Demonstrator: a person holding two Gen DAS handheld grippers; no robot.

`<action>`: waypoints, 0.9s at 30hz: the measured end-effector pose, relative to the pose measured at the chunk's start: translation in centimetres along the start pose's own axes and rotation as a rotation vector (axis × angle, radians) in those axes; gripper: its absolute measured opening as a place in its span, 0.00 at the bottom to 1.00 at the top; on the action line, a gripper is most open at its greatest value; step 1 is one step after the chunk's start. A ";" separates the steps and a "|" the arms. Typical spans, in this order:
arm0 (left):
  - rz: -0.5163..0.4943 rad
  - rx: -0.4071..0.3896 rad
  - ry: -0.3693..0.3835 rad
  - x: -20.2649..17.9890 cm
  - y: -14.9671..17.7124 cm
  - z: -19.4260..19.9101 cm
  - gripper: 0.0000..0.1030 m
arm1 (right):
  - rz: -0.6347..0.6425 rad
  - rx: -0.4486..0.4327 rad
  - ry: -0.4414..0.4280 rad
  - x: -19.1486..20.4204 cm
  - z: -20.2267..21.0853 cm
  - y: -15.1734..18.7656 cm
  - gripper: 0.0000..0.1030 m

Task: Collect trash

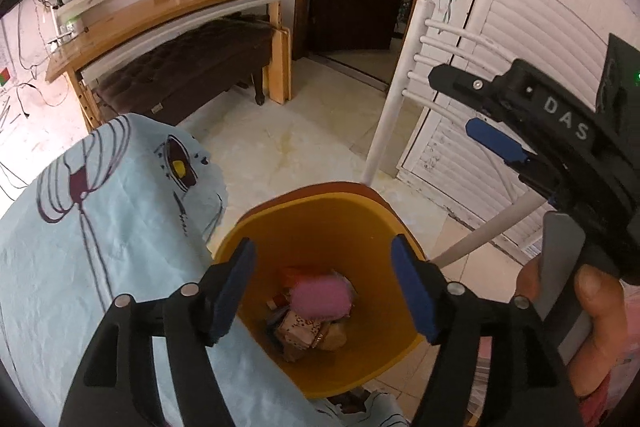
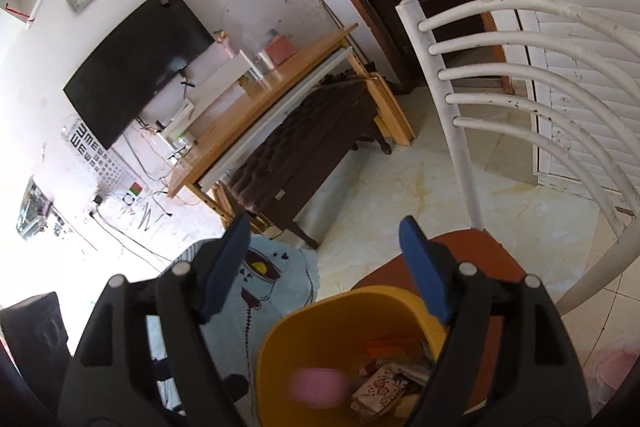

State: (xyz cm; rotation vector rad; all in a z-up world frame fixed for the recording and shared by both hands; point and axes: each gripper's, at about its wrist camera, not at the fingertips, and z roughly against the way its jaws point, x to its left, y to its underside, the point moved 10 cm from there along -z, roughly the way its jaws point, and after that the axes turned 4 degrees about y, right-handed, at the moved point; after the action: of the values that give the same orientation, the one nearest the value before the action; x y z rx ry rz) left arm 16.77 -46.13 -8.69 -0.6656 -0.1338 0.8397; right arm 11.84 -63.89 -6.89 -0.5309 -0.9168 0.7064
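A yellow bin stands on a chair seat beside the table. It holds several pieces of trash, with a blurred pink piece on top or falling in. My left gripper is open and empty right above the bin's mouth. In the right wrist view the bin sits low, with the pink piece and patterned wrappers inside. My right gripper is open and empty above the bin's far rim; it also shows at the right of the left wrist view.
A light blue patterned tablecloth covers the table left of the bin. A white chair back rises behind the orange seat. A wooden desk, a dark bench, a door and tiled floor lie beyond.
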 end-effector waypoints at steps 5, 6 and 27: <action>-0.006 -0.084 -0.050 1.8 0.3 2.7 0.67 | 0.015 0.000 -0.001 0.8 0.1 0.3 0.72; -0.003 -0.105 -0.063 2.4 0.4 3.4 0.68 | 0.020 0.001 -0.002 1.1 0.0 0.4 0.72; 0.271 -0.393 -0.308 17.7 8.6 19.0 0.93 | 0.246 -0.038 -0.111 12.7 3.8 4.1 0.94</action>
State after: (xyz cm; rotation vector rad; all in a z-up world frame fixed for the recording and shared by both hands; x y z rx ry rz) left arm 16.20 -19.81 -1.33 -0.9327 -0.5048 1.1901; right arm 12.58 -51.27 -1.05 -0.6504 -0.9789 0.9502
